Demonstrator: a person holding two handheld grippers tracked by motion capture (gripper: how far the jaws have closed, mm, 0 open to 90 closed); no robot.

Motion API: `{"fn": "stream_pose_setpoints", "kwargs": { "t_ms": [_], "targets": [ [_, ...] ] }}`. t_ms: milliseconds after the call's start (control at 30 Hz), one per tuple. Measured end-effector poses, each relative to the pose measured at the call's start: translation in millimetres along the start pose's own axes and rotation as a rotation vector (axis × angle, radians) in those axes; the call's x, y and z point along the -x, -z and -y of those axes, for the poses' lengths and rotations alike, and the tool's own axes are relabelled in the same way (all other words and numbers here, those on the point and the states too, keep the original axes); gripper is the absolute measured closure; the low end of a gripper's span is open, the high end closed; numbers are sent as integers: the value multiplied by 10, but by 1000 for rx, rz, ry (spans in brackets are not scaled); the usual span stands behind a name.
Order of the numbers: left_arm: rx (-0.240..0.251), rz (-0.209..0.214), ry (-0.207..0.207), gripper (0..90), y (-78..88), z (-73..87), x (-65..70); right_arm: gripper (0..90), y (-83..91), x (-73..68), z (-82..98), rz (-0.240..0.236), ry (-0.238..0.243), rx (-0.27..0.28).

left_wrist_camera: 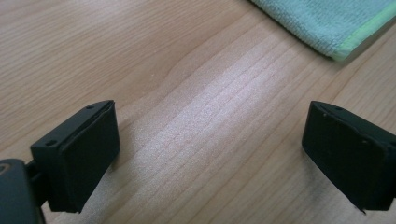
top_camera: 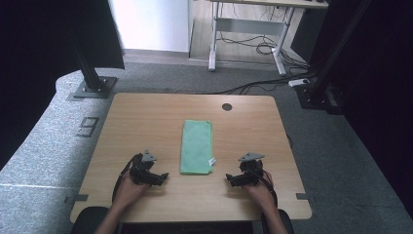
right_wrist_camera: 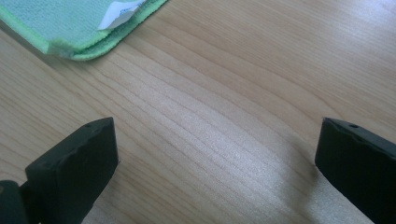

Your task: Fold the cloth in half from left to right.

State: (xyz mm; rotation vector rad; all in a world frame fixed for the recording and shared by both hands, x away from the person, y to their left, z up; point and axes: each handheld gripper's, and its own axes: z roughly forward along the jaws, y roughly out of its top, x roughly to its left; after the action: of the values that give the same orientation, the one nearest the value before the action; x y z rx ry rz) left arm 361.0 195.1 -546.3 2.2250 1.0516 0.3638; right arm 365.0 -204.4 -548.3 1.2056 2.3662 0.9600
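Note:
A folded green cloth (top_camera: 197, 146) lies flat in the middle of the wooden table (top_camera: 146, 117), its long side running away from me. A white label (right_wrist_camera: 117, 13) sticks out at its near right corner. My left gripper (top_camera: 163, 176) rests low over the table to the left of the cloth's near end, jaws wide apart and bare wood between them (left_wrist_camera: 210, 154). My right gripper (top_camera: 230, 178) mirrors it on the right side, also open over bare wood (right_wrist_camera: 217, 168). A near corner of the cloth (left_wrist_camera: 327, 23) shows at the top of the left gripper view.
A round dark cable hole (top_camera: 227, 107) sits near the table's far edge. Black frame posts (top_camera: 90, 73) stand on the grey carpet beyond the table's far corners. A white desk frame with cables (top_camera: 248, 41) stands farther back.

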Motion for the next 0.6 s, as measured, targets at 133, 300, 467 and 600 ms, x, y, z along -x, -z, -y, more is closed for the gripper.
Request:
{"fn": "stream_pose_setpoints", "kwargs": {
  "t_ms": [133,300,467,600],
  "targets": [
    [0,-10,-13,21,-19,0,18,0,-31,-1,26,-4,-1,-6],
    [6,-10,-13,3,-30,5,19,0,-43,-13,43,5,9,11],
    [4,-9,-13,0,-33,2,16,0,-48,-9,64,6,12,32],
    [3,-9,-13,0,-34,1,16,0,-50,-9,67,7,12,37]
  ]
}}
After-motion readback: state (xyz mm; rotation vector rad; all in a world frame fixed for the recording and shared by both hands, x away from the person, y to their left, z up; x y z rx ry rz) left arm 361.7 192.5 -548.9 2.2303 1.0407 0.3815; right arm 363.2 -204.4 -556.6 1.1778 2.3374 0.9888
